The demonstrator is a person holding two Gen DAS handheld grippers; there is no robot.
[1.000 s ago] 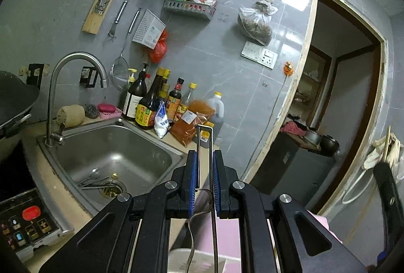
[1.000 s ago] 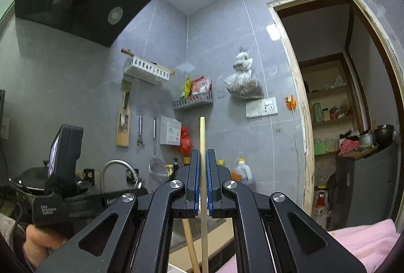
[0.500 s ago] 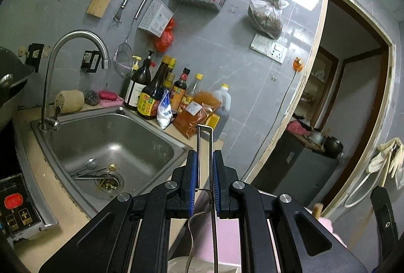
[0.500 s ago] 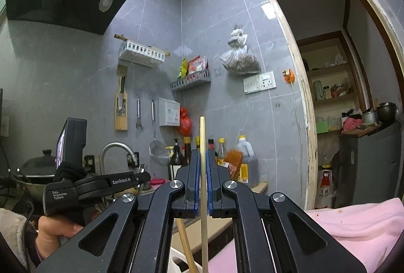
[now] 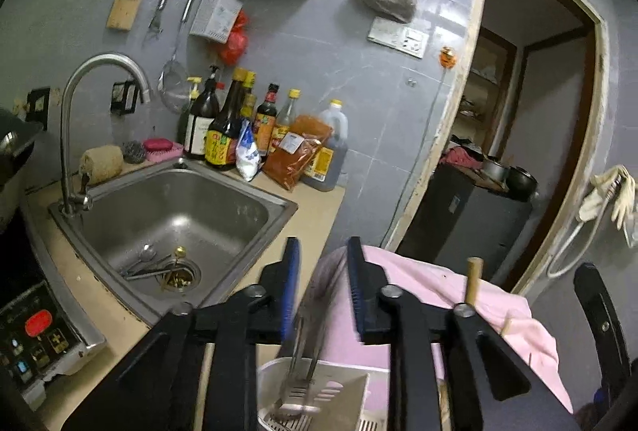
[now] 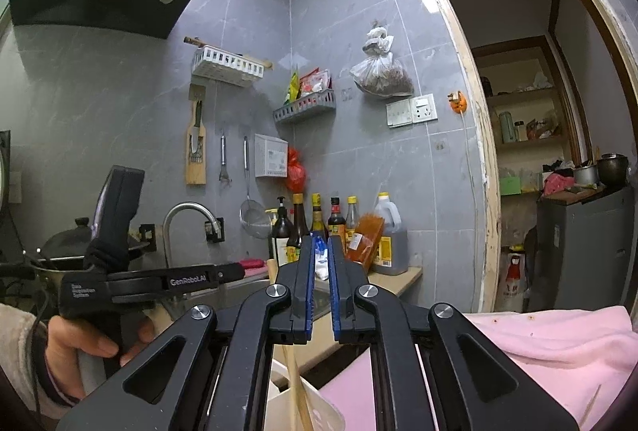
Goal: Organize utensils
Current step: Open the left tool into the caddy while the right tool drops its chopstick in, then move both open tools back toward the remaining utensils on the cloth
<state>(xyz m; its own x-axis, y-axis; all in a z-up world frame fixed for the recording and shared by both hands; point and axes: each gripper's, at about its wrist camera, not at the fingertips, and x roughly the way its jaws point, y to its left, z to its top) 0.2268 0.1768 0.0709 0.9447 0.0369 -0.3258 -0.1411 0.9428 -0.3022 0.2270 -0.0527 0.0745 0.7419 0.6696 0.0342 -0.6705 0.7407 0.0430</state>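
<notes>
The left gripper [image 5: 321,287] is opening, nothing pressed between its pads; a blurred metal utensil [image 5: 301,359] is seen below, at 6 o'clock, inside the white holder [image 5: 339,383]. The right gripper [image 6: 321,291] is released, jaws slightly apart and empty; wooden chopsticks [image 6: 295,383] stand in the holder beneath. The sink [image 5: 179,215] lies beyond, at 10 o'clock.

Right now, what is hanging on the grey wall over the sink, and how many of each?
Baskets: 2
Bags: 2
Metal tools: 2
Wooden knife rack: 1
White slotted box: 1
Total: 8
</notes>
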